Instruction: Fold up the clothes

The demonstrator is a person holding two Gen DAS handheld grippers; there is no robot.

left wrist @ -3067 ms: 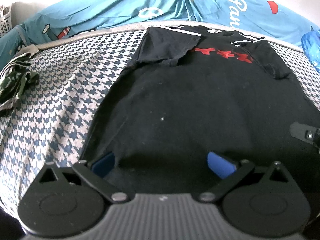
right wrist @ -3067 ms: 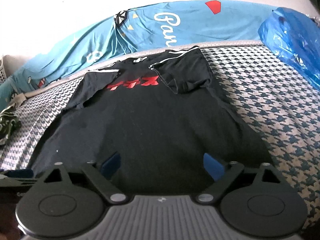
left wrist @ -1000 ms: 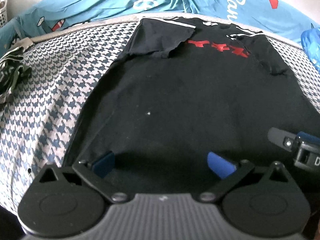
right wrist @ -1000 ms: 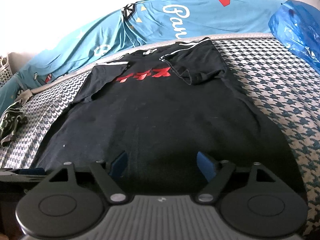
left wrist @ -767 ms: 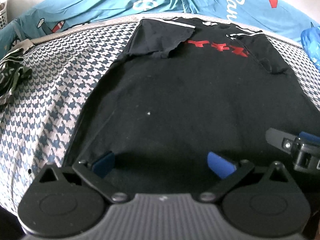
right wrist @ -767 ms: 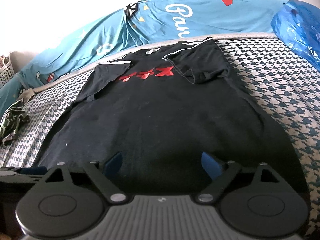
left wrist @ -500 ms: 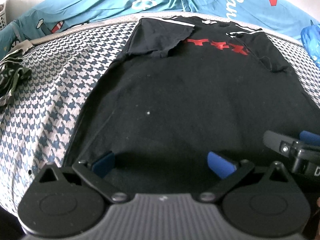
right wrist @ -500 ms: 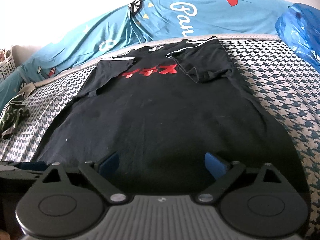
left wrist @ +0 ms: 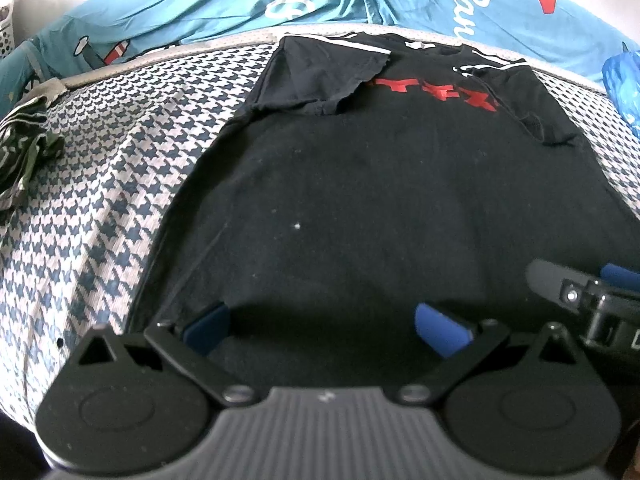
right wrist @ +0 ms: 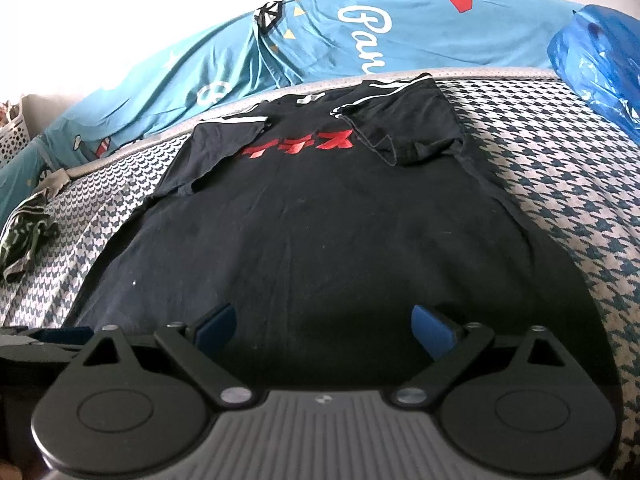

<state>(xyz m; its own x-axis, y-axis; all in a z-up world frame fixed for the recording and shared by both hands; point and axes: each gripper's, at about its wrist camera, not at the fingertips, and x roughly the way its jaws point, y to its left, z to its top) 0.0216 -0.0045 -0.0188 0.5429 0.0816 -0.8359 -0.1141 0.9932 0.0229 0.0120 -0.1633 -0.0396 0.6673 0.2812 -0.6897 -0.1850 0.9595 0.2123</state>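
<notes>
A black T-shirt (left wrist: 380,184) (right wrist: 320,232) with a red print lies flat on the houndstooth bed cover, both sleeves folded in over the chest. My left gripper (left wrist: 324,322) stands open over the shirt's bottom hem toward its left corner, nothing between its blue pads. My right gripper (right wrist: 324,324) is open too, over the hem toward the right side. Each gripper shows at the edge of the other's view: the right one at the far right of the left wrist view, the left one at the far left of the right wrist view.
A blue sheet (right wrist: 360,36) with white lettering bunches along the far side of the bed. A blue plastic bag (right wrist: 600,56) sits at the far right. A striped green garment (left wrist: 24,160) lies crumpled at the left, with a white basket (right wrist: 14,136) beyond it.
Both grippers have edged a little closer to each other along the bottom hem. The shirt has not moved and both stay open.
</notes>
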